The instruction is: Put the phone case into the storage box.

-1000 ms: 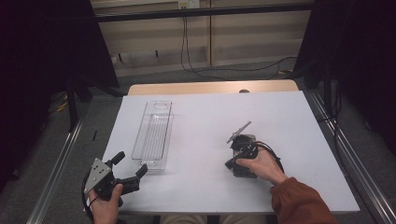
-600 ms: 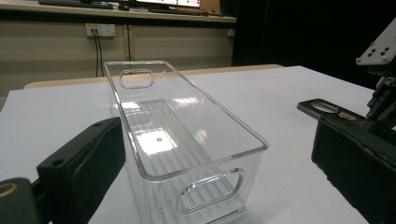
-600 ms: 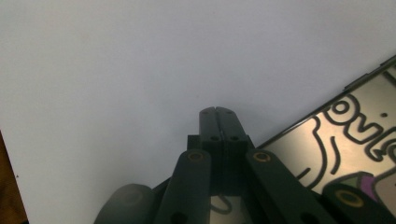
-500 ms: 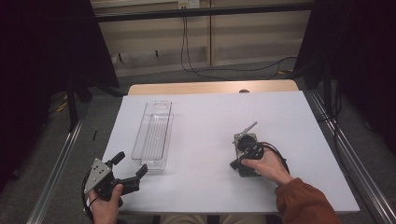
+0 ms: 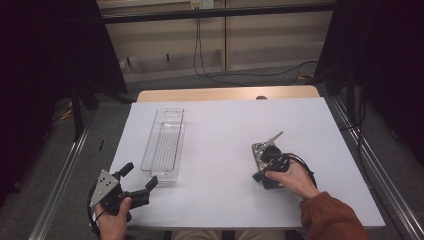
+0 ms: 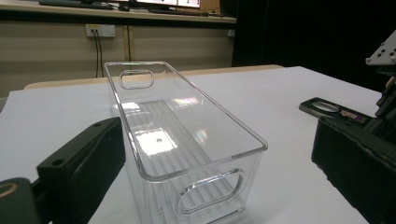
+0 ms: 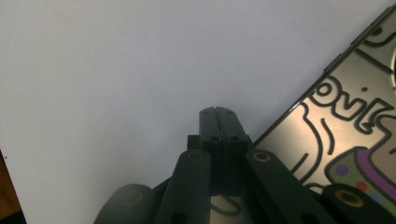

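At the near left corner of the white bench (image 5: 220, 125), my left gripper (image 5: 137, 183) sits in my left hand (image 5: 114, 220) with its fingers (image 6: 84, 163) spread wide. They point toward the near end of a clear plastic bin (image 5: 164, 145), which lies lengthwise on the left half of the bench, long axis running from near to far. In the left gripper view the bin's near end wall, with its cut-out handle, stands between my two spread fingers, one to each side of it; I cannot tell whether either finger touches the plastic. The bin is upright, and I can see only its ribbed floor through it.

On the right half of the bench, my right hand (image 5: 292, 177) holds the right gripper (image 5: 270, 152) low over a flat dark card-like object (image 7: 355, 135) with a cartoon print and lettering. In the right gripper view my fingers (image 7: 219, 126) are pressed together, tip to tip, with nothing between them, and their tips lie over bare bench just beside the printed object's edge, which runs diagonally to their right. From the high view the object lies under and just beyond the gripper's front, touching the bench. The two grippers are well apart, with bare white bench between them.
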The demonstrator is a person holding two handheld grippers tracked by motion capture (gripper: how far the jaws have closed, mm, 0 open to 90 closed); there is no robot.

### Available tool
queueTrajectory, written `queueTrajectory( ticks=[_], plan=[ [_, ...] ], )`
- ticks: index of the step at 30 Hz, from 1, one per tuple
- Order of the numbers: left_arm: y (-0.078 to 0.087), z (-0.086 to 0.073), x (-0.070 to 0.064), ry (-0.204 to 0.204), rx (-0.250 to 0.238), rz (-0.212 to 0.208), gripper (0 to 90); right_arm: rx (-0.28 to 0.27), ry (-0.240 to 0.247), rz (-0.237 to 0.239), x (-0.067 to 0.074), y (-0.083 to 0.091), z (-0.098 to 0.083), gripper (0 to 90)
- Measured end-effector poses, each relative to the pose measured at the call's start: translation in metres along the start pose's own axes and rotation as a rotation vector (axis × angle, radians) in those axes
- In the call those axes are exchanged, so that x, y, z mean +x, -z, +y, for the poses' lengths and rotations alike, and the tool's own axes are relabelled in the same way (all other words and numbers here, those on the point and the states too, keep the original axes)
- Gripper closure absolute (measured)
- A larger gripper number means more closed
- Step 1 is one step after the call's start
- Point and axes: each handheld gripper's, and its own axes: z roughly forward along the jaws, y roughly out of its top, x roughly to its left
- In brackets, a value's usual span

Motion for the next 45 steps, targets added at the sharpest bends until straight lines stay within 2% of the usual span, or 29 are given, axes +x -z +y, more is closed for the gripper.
queueTrajectory(
  ticks=[3, 5, 8, 14, 20, 25, 27, 28, 29, 34, 39, 42, 45],
  plan=[
    [0.000, 0.000, 0.000, 0.004, -0.003, 0.003, 3.1, -0.003, -0.021, -0.006, 0.001, 0.002, -0.003, 90.0],
    [0.000, 0.000, 0.000, 0.003, -0.002, 0.003, 3.1, 0.008, -0.006, -0.013, -0.001, 0.004, -0.005, 90.0],
    [0.000, 0.000, 0.000, 0.004, 0.000, 0.005, 3.1, -0.003, -0.018, -0.014, -0.001, 0.005, -0.007, 90.0],
    [0.000, 0.000, 0.001, 0.006, 0.000, 0.005, 3.1, 0.012, -0.023, -0.030, -0.006, 0.010, -0.013, 90.0],
    [0.000, 0.000, 0.001, 0.007, -0.001, 0.005, 3.1, -0.011, -0.027, -0.039, -0.011, 0.013, -0.017, 90.0],
    [0.000, 0.000, 0.000, 0.010, -0.003, 0.003, 3.1, -0.027, -0.003, -0.049, -0.010, 0.013, -0.020, 89.5],
    [-0.001, 0.000, -0.001, 0.014, -0.003, -0.009, 3.1, -0.032, 0.009, -0.046, -0.009, 0.013, -0.019, 86.0],
    [-0.001, 0.000, -0.001, 0.016, -0.008, 0.003, 3.1, -0.035, 0.011, -0.047, -0.008, 0.014, -0.019, 86.1],
    [-0.001, 0.000, -0.001, 0.013, -0.004, -0.008, 3.1, -0.036, 0.015, -0.045, -0.007, 0.014, -0.019, 85.8],
    [-0.001, 0.000, 0.001, 0.007, -0.001, 0.000, 3.1, -0.062, 0.044, -0.025, -0.005, 0.016, -0.019, 80.9],
    [-0.001, 0.000, 0.001, 0.006, -0.001, -0.003, 3.1, -0.129, 0.068, -0.017, -0.004, 0.022, -0.019, 73.1],
    [-0.001, 0.000, 0.000, 0.007, 0.002, 0.000, 3.1, -0.168, 0.073, -0.010, -0.003, 0.025, -0.019, 61.7],
    [-0.001, 0.000, 0.000, 0.014, -0.002, 0.001, 3.1, -0.200, 0.089, -0.016, -0.003, 0.027, -0.019, 42.8]
  ],
)
